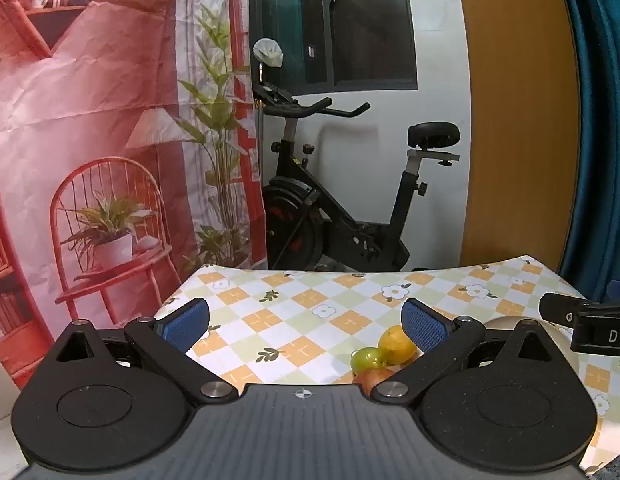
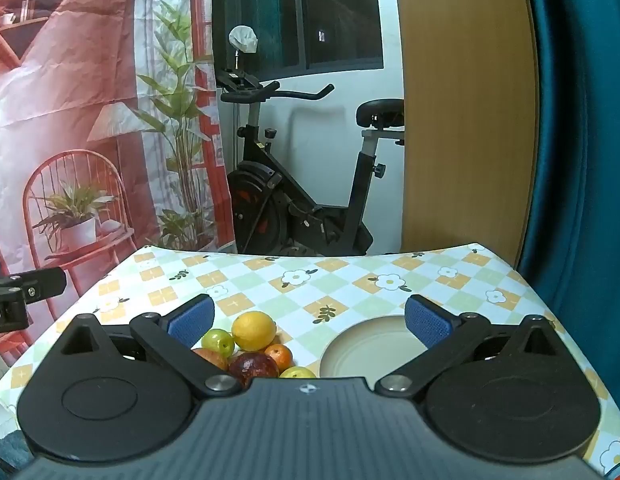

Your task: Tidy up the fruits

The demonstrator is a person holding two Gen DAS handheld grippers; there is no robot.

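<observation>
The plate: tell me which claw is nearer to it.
Right. The right claw hangs open almost over the plate; the left claw, also open, sits farther left, beyond the fruit pile.

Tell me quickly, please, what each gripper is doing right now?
Left gripper: open, holding nothing.
Right gripper: open, holding nothing.

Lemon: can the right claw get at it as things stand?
Probably yes. The right claw is wide open and empty, and the lemon sits on top at the pile's far side, nothing covering it. The green fruit touches it.
</observation>
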